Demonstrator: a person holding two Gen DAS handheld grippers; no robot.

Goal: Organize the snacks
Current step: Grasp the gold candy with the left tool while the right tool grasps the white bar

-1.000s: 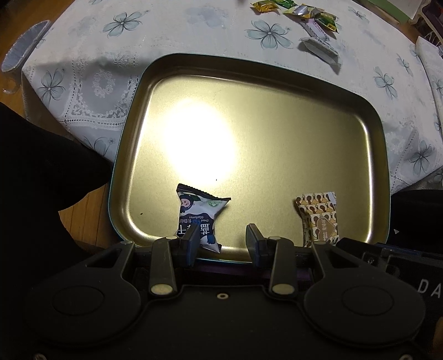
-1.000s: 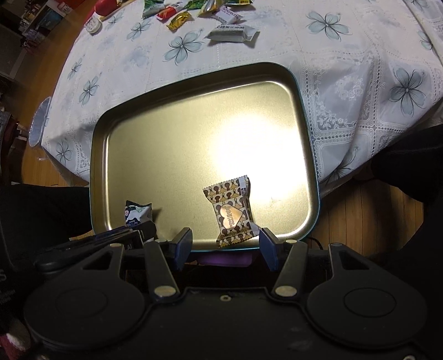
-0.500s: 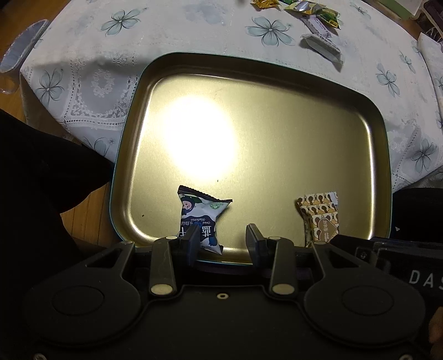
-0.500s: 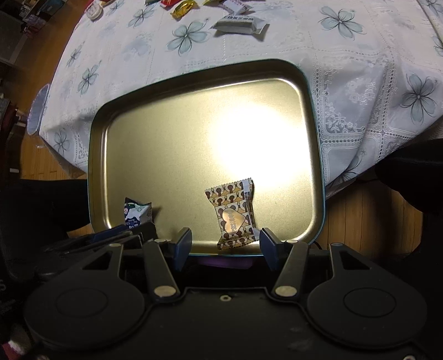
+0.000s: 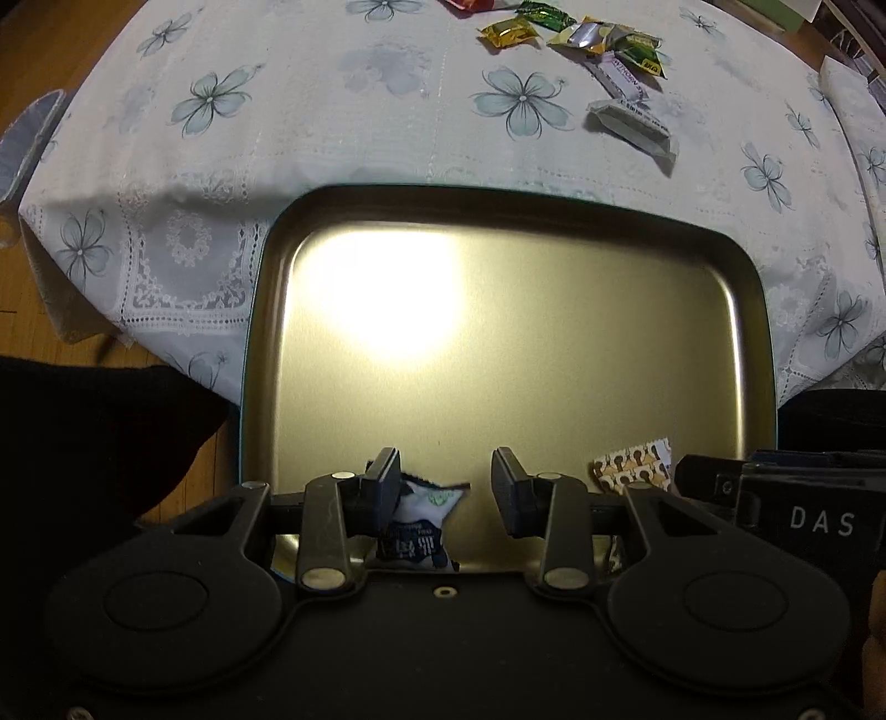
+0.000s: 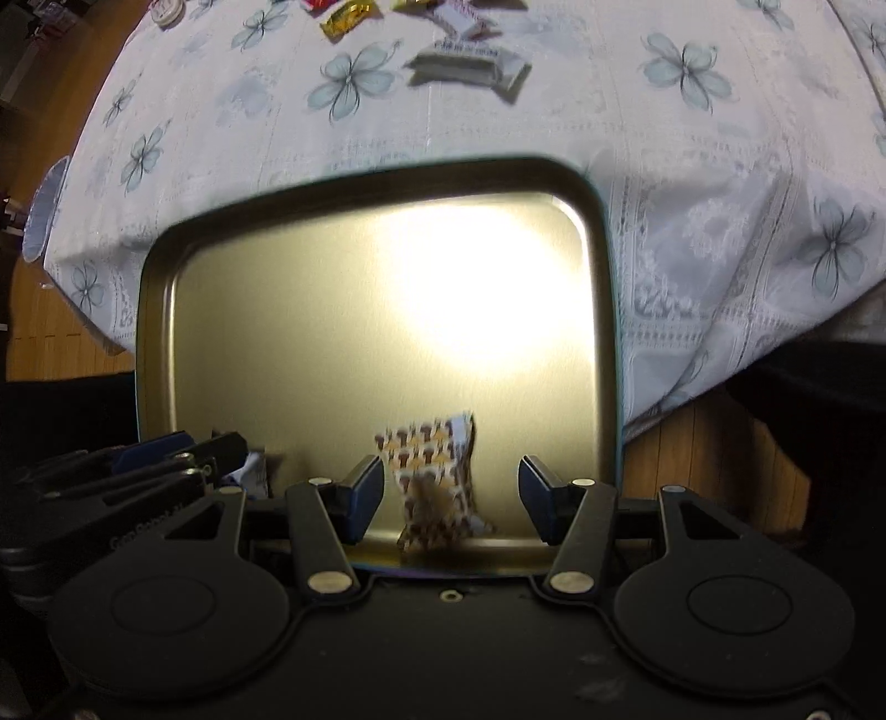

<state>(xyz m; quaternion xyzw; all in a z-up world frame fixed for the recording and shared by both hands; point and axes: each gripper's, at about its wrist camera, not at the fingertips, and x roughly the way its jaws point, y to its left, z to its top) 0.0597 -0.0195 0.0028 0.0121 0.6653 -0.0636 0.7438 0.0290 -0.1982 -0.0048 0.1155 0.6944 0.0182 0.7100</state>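
Observation:
A gold metal tray (image 5: 498,343) lies at the table's near edge and also shows in the right wrist view (image 6: 310,354). A white and dark blue snack packet (image 5: 421,526) lies at the tray's near rim, partly under my left gripper (image 5: 446,487), which is open and empty above it. A brown patterned snack packet (image 6: 434,482) lies between the fingers of my open right gripper (image 6: 451,493), untouched; it also shows in the left wrist view (image 5: 634,465). Several wrapped snacks (image 5: 587,41) lie on the table beyond the tray.
A white tablecloth with blue flowers (image 5: 277,138) covers the table. A white bar wrapper (image 5: 634,127) lies between tray and snack pile, also in the right wrist view (image 6: 470,63). Wooden floor (image 6: 55,310) shows at left. Dark clothing (image 5: 83,432) flanks the tray.
Both grippers have moved forward and lower over the tray, so the two packets now sit between or under the fingers and the far snacks show closer. Both stay open.

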